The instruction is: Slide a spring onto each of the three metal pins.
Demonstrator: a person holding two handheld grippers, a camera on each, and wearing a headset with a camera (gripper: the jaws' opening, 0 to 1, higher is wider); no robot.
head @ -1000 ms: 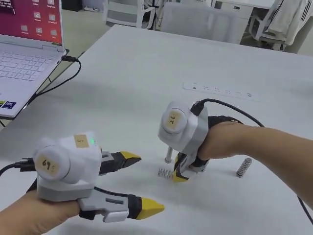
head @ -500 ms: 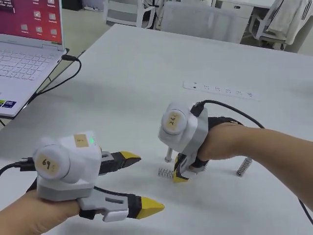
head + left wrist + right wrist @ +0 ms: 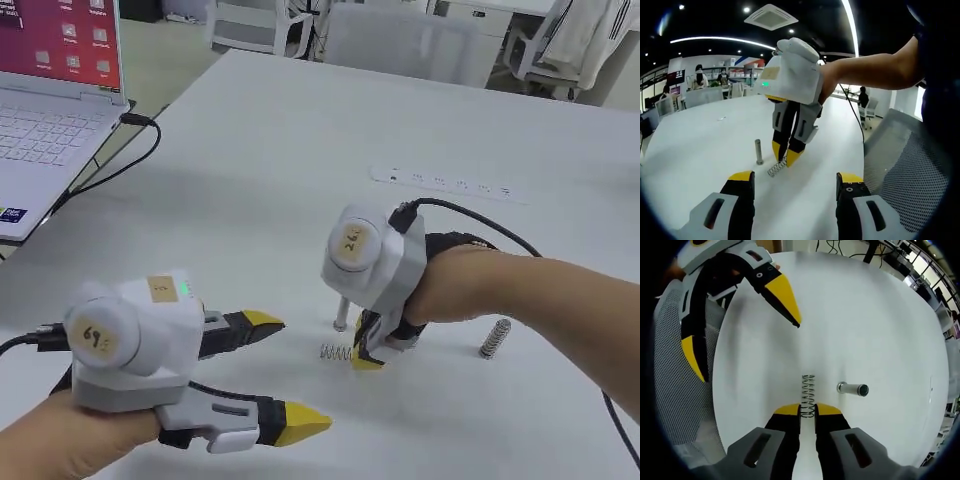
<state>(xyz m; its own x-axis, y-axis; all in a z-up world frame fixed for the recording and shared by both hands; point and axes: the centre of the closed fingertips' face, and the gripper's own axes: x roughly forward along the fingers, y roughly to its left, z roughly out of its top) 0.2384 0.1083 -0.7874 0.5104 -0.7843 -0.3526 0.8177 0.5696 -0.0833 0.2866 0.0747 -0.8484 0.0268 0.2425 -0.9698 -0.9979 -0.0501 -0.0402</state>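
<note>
The right gripper (image 3: 808,410) is pointed down at the white table (image 3: 300,150), and its yellow-tipped jaws are closed on one end of a spring (image 3: 808,386). This spring is a slim, open coil of thin pale wire. It is held low over the table, and its free end reaches left from the jaws in the head view. Just beyond it, a short grey metal pin (image 3: 342,313) stands upright, near the spring but not touching it. A second spring (image 3: 493,338), which looks denser, stands on end to the right of the person's forearm (image 3: 520,300); whether a pin is inside it cannot be told. The left gripper (image 3: 306,372) is held at the near left, with its jaws spread wide and nothing gripped.
</note>
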